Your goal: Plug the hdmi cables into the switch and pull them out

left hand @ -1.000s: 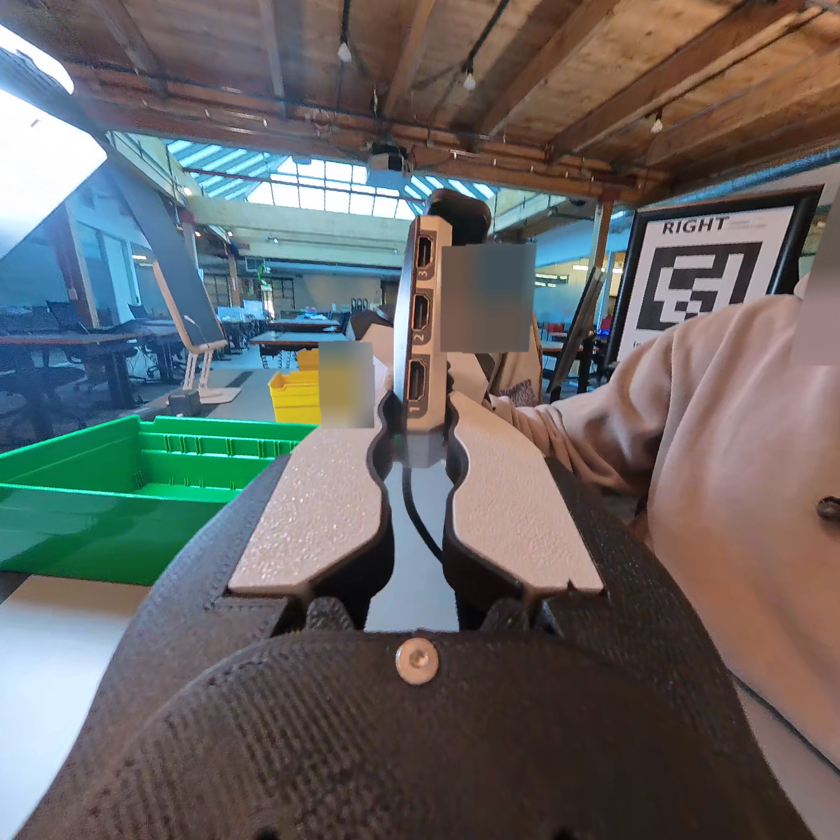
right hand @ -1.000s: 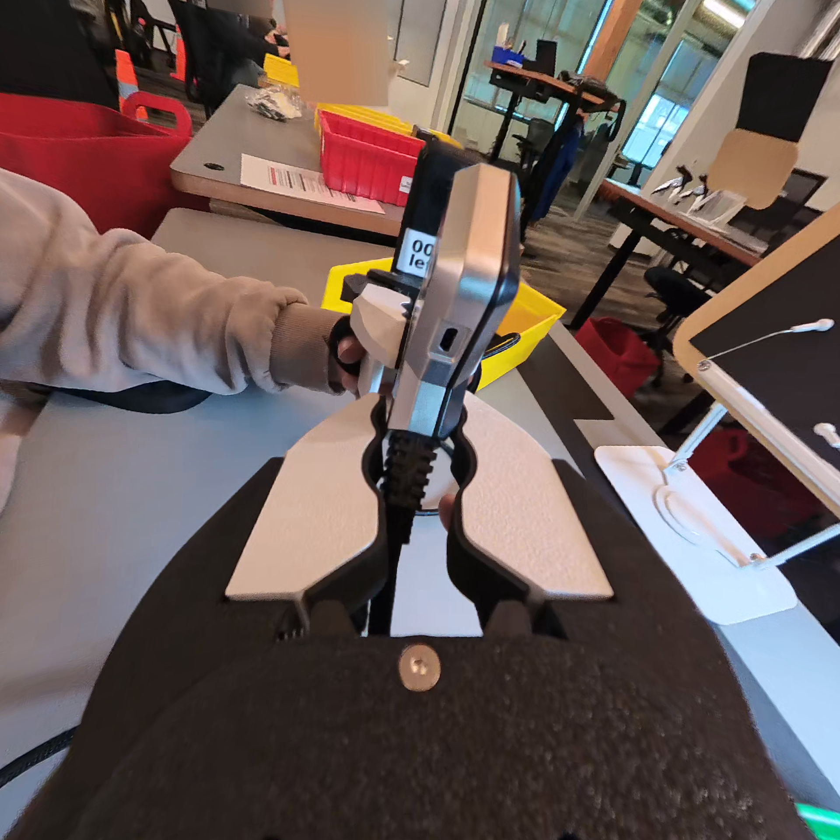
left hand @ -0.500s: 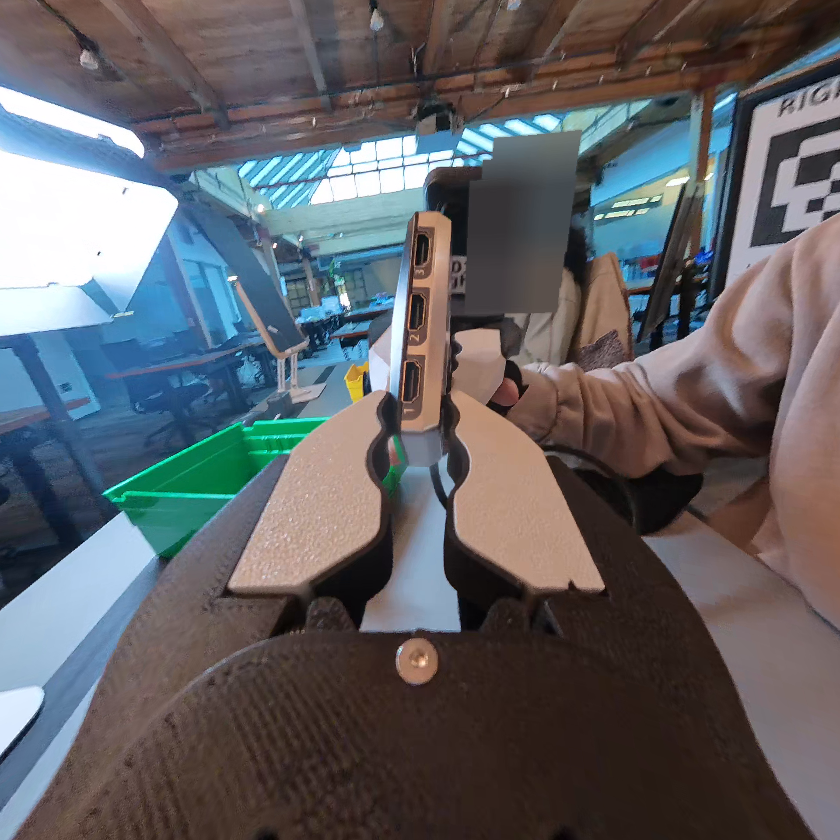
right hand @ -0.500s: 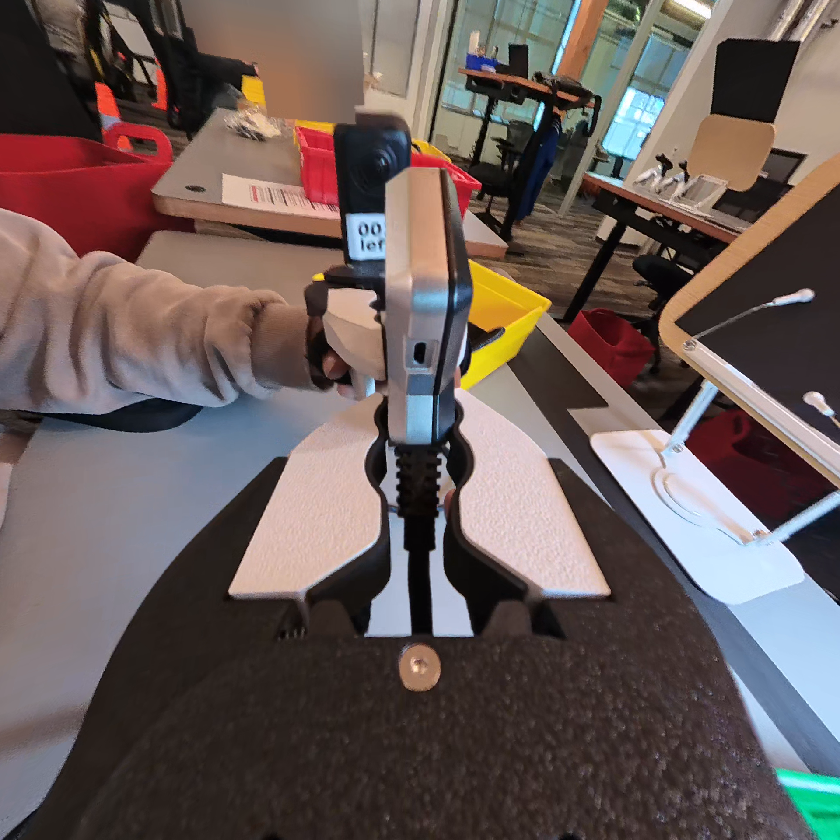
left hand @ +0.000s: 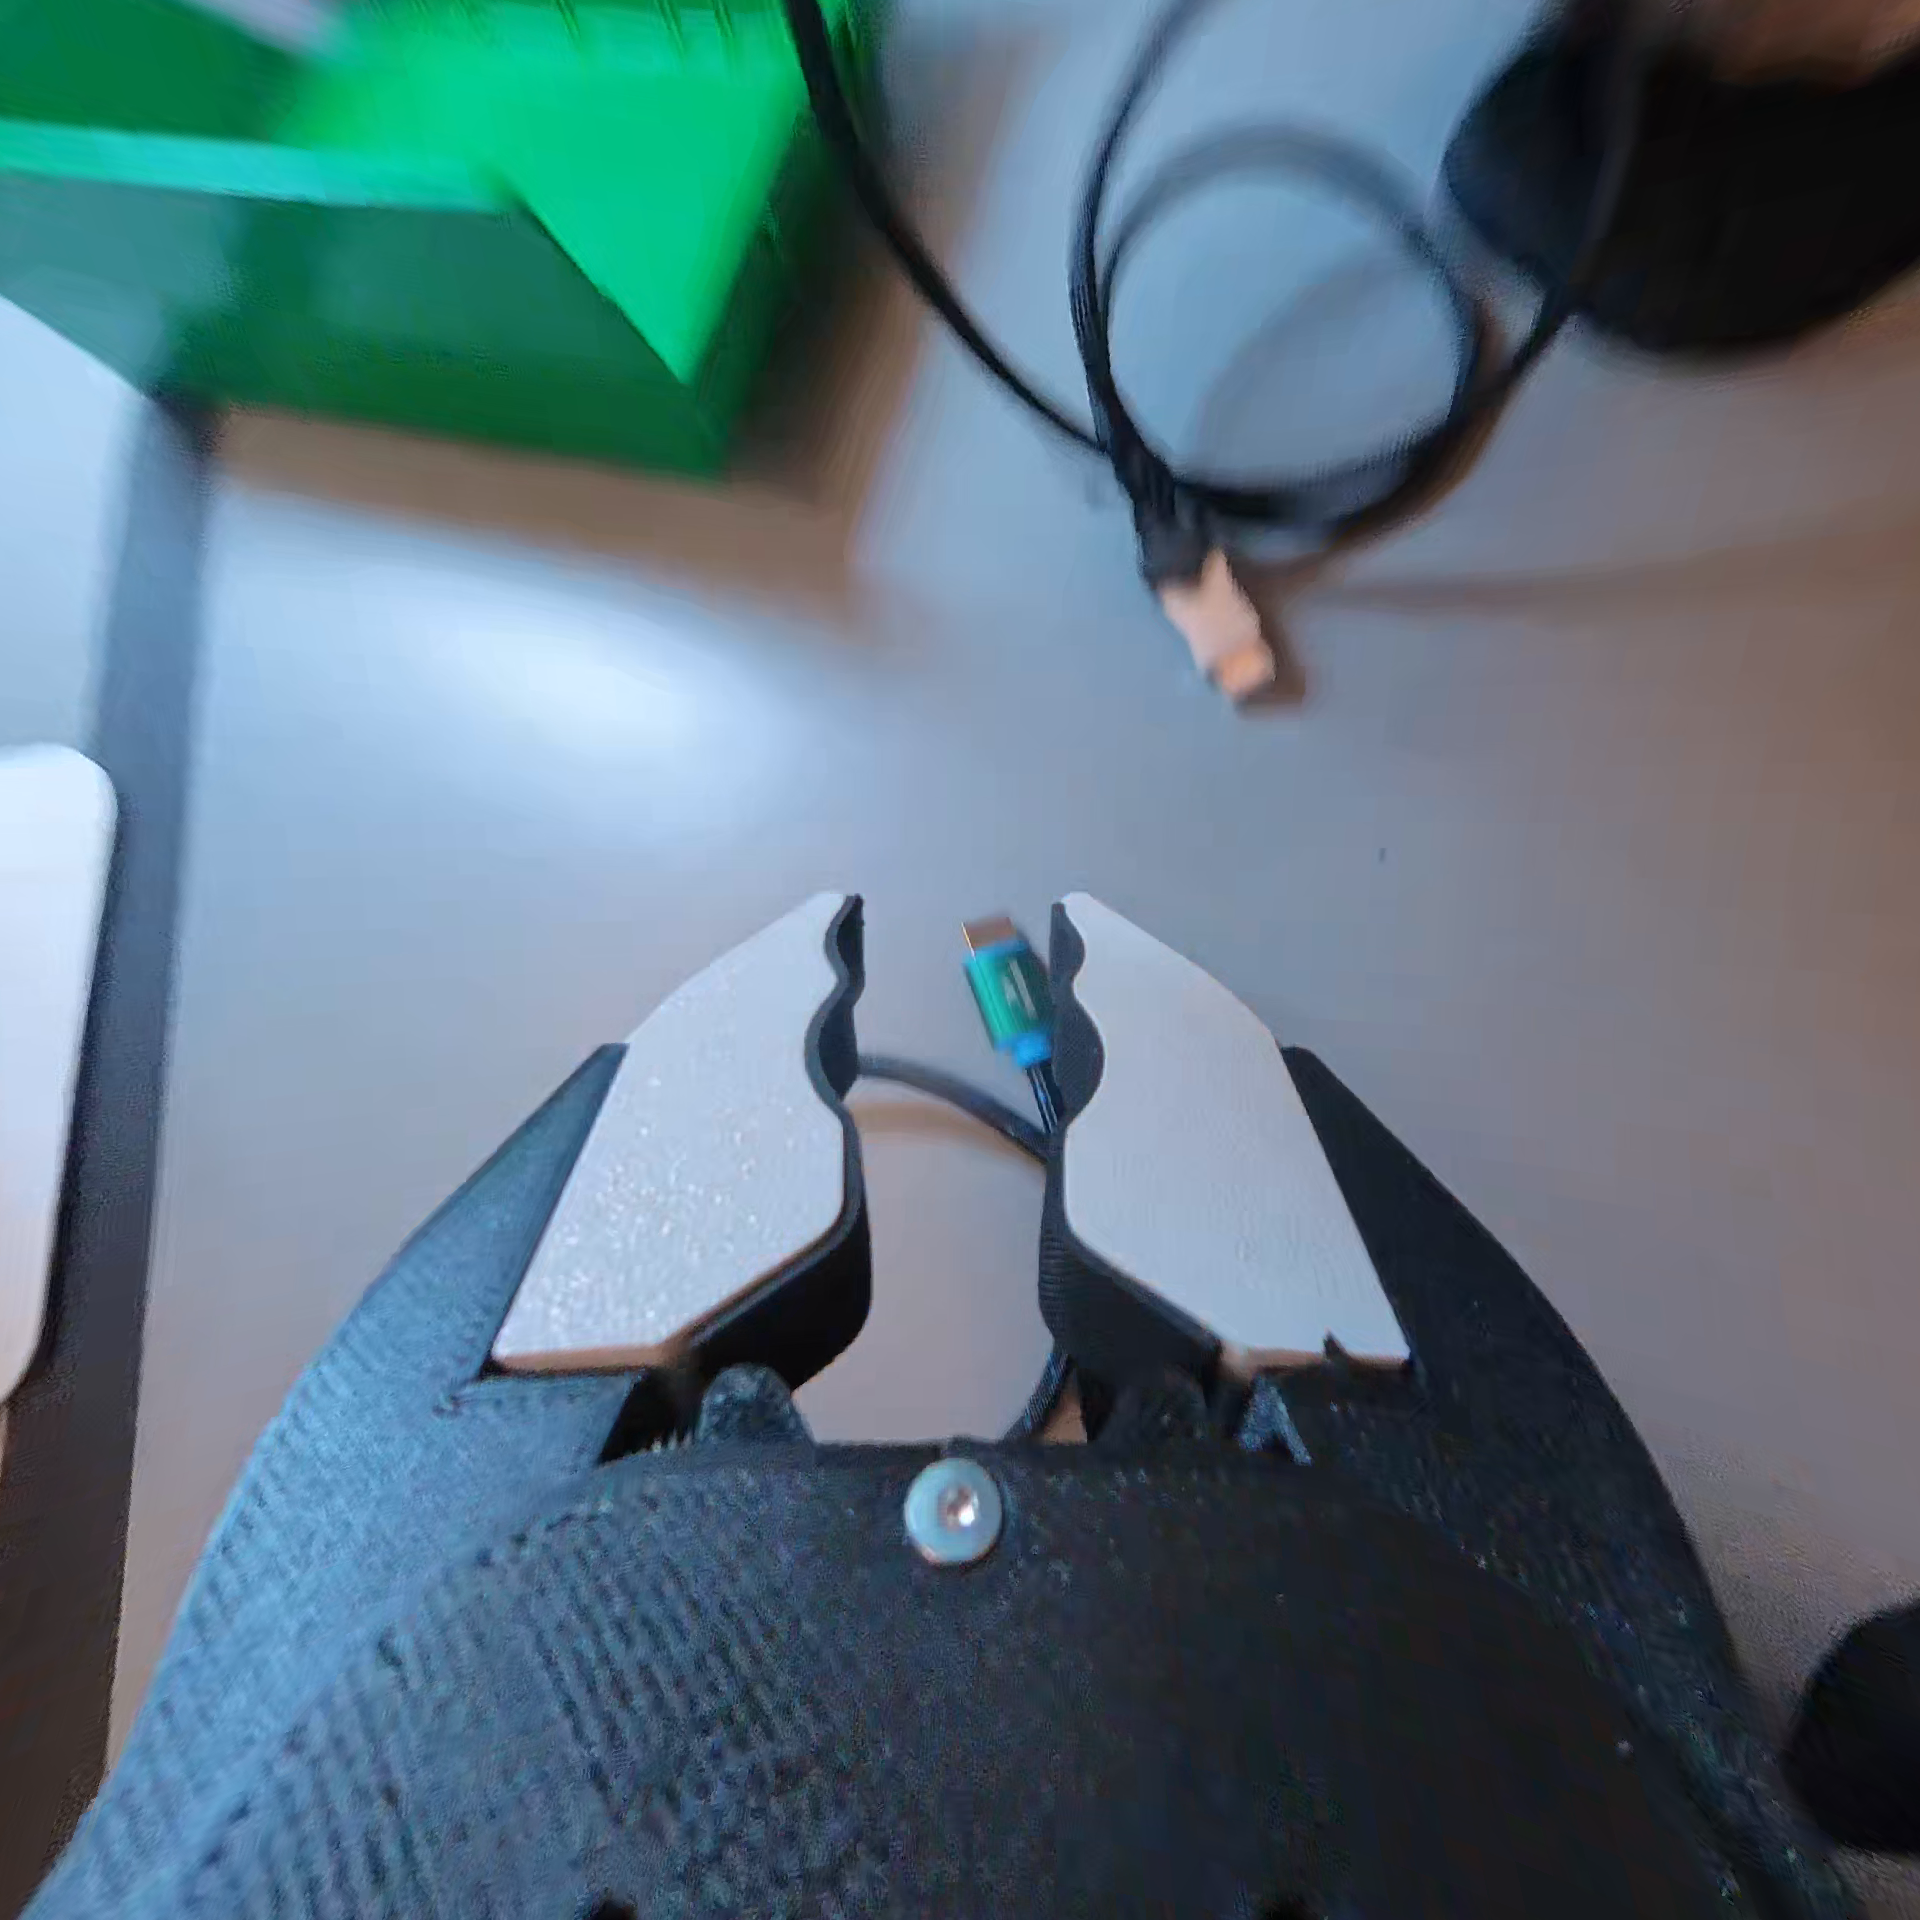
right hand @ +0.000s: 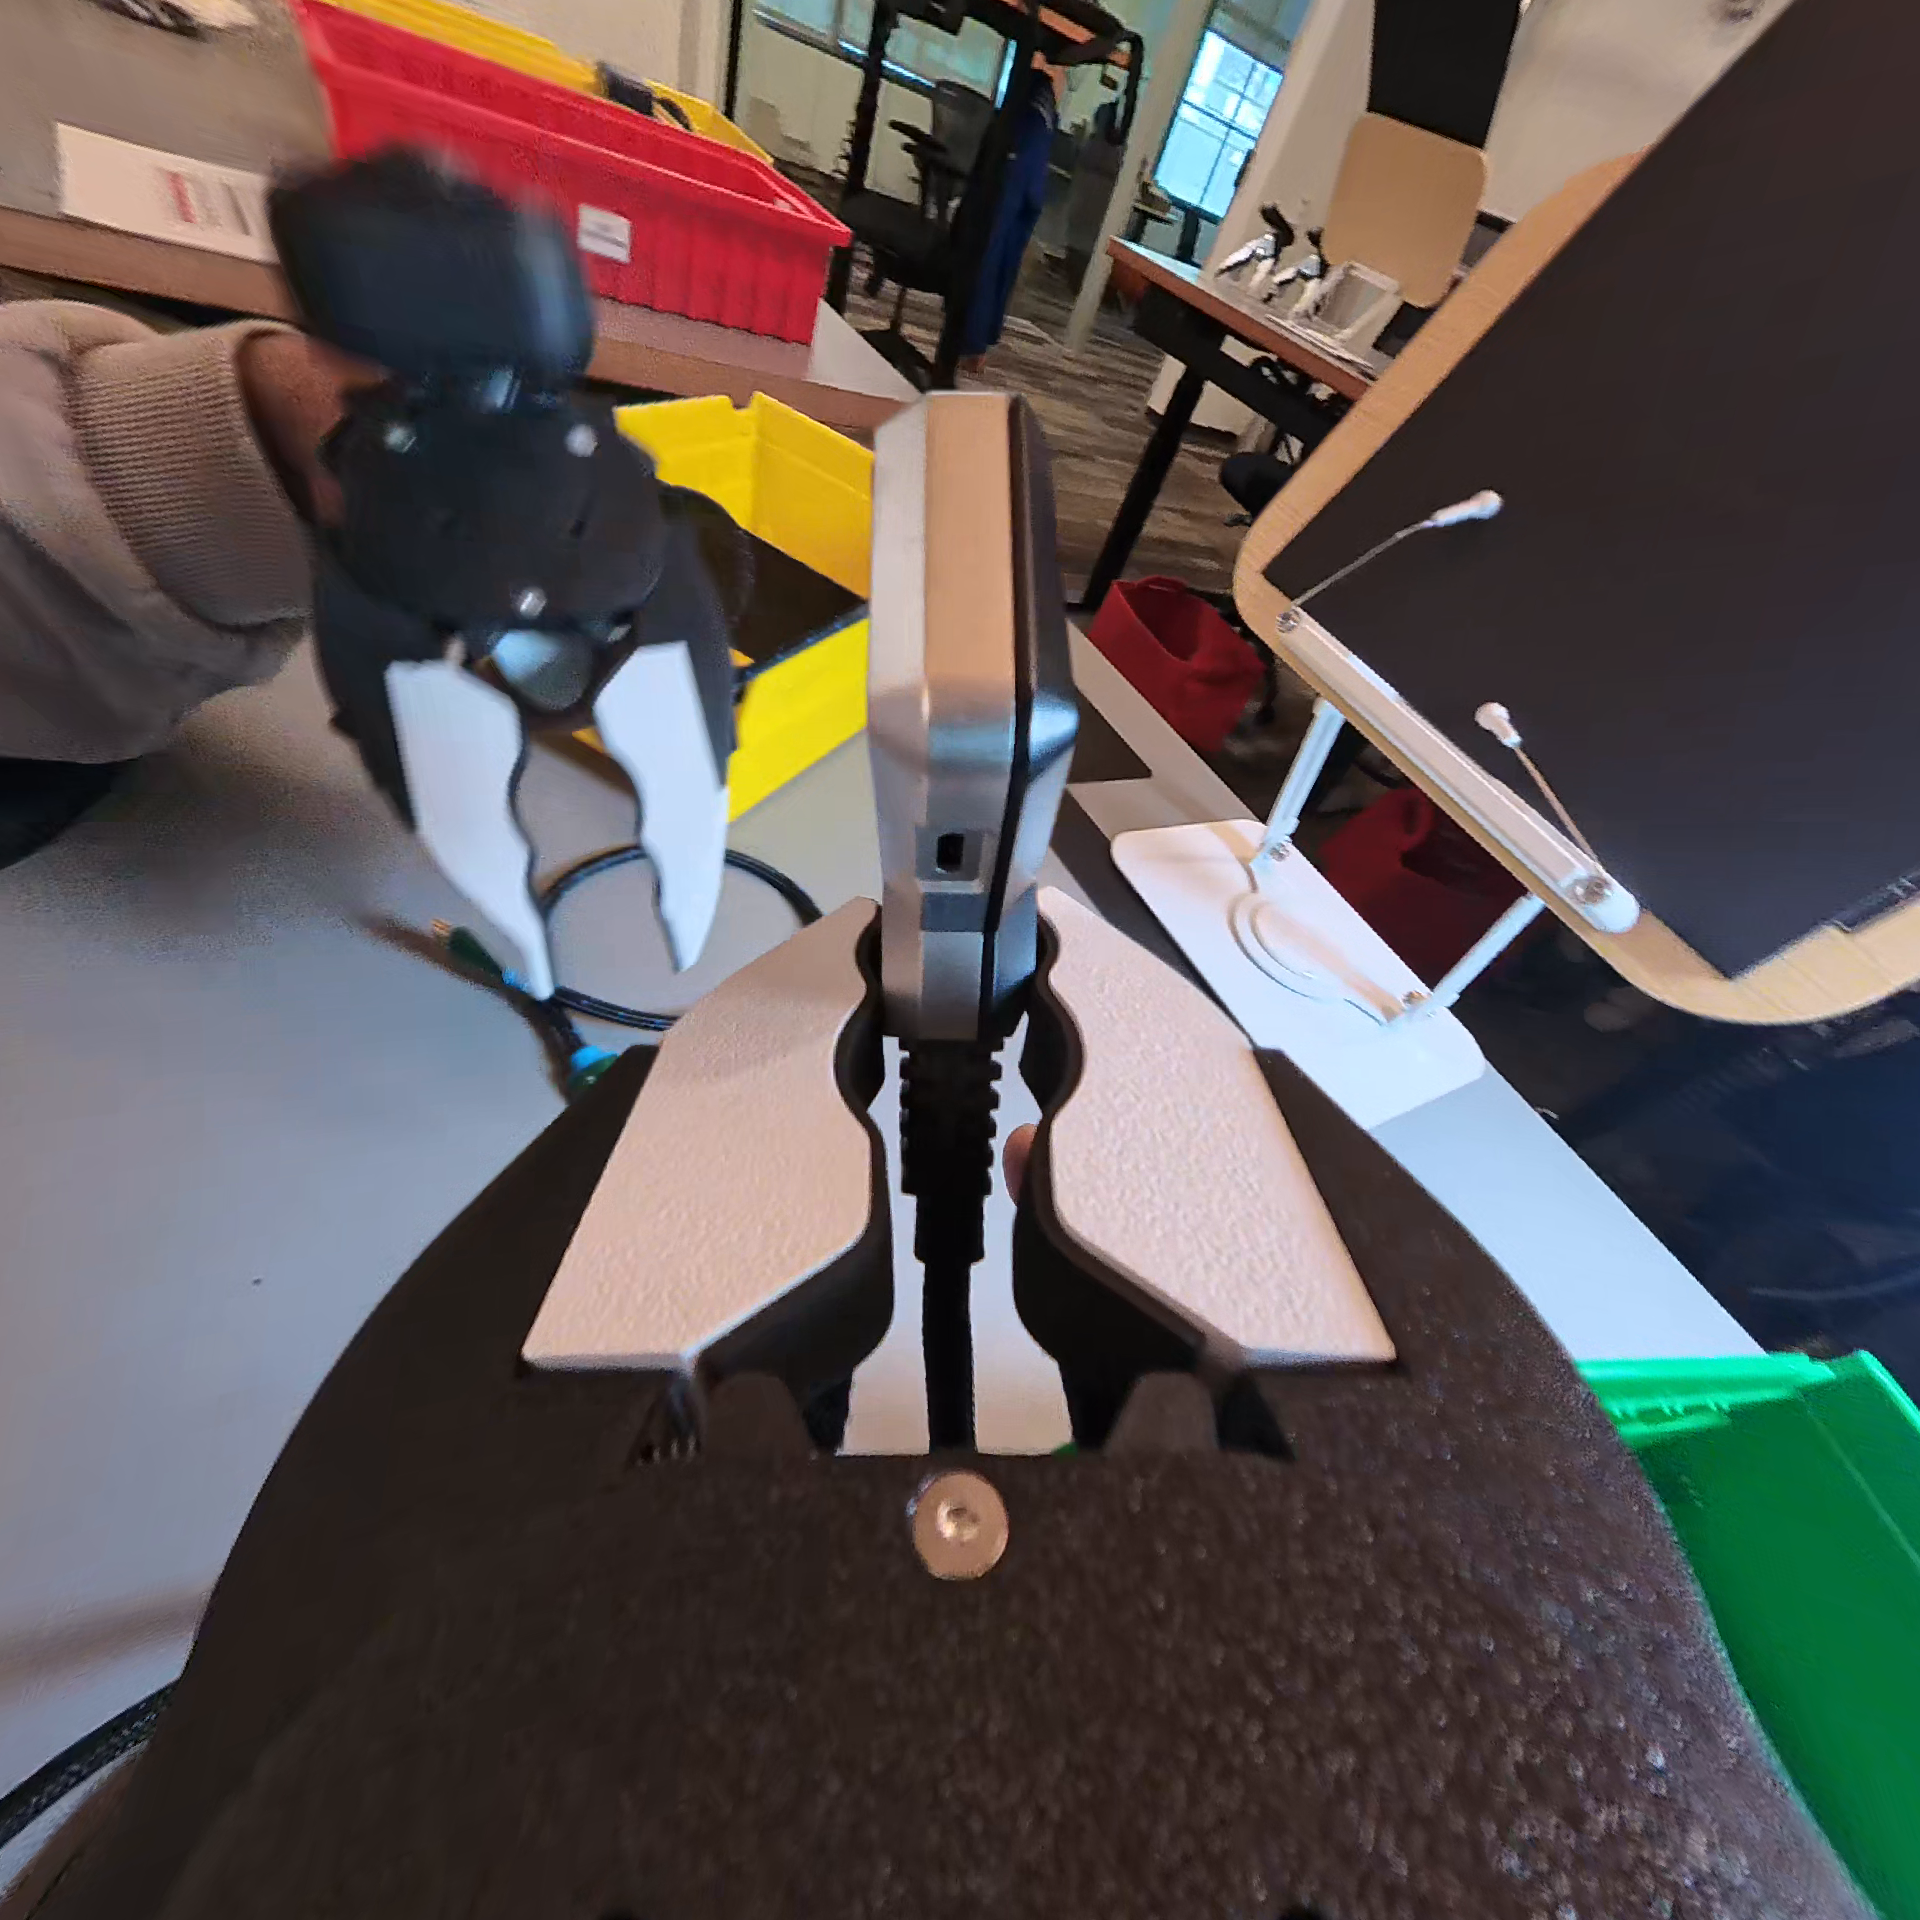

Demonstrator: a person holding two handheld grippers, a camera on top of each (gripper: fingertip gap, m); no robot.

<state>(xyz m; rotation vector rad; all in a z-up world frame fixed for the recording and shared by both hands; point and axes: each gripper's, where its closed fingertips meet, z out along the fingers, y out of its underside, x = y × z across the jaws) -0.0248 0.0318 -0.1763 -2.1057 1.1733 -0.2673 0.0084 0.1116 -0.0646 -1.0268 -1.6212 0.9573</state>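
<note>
Left wrist view: looks down on a pale grey table. Left gripper with jaws spread, holding nothing; a green-bodied cable plug lies between the tips, just beside the right one. Blurred green bin at 11 o'clock, coiled black cable with a metal-tipped plug at 1 o'clock.

Right wrist view: right gripper with jaws pinching the base of the grey switch, held upright, its black lead running down between them. At 10 o'clock, the other gripper over the table, tips apart above the cable loop. Behind, yellow bin, red bin, office desks and chairs; black board on a white stand at 2 o'clock.
</note>
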